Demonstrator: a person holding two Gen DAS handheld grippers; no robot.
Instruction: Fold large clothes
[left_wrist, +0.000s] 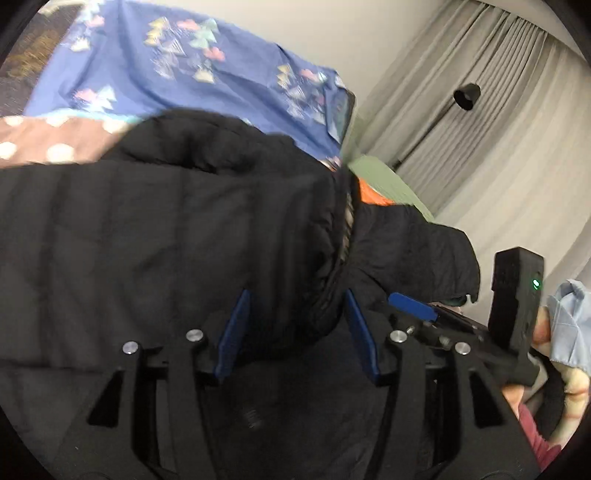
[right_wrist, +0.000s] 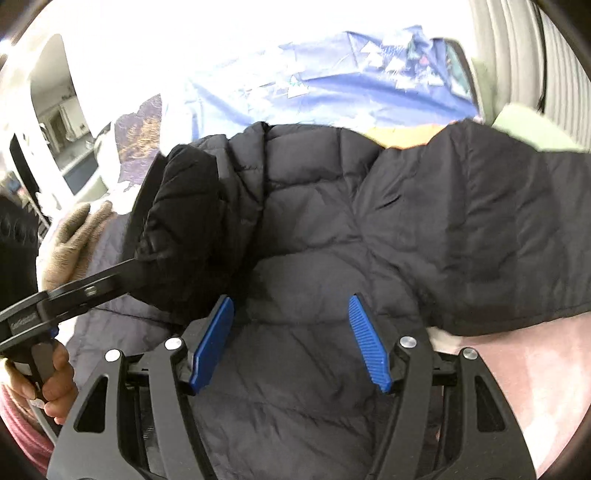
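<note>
The left tool (left_wrist: 297, 332) stands with its jaws apart. A thick roll of the black jacket (left_wrist: 184, 229) lies between the blue pads (left_wrist: 231, 343); the frame is blurred, and I cannot tell whether the pads press on it. In the right wrist view the left tool (right_wrist: 147, 236) enters from the left edge, its tip buried in a dark bunch of jacket at centre left.

The right tool (right_wrist: 291, 339) is also apart, with nothing between its pads (right_wrist: 369, 339). It hangs over the quilted panel of the jacket (right_wrist: 369, 221) and grips nothing.

Step in hand, as I judge it: a fold is being laid. One side or sleeve has been carried across the body, which fills the centre and right of the right wrist view.

Next move, as I judge it: clear the left tool from the roll, then set the right tool on a free edge for the next fold. The padding is thick, so the fold may spring back.

The jacket rests on a bed with a pale cover (right_wrist: 517, 369), lower right. A blue patterned sheet (left_wrist: 184, 74) lies beyond it, upper centre. Grey curtains (left_wrist: 480, 110) hang at upper right.
</note>
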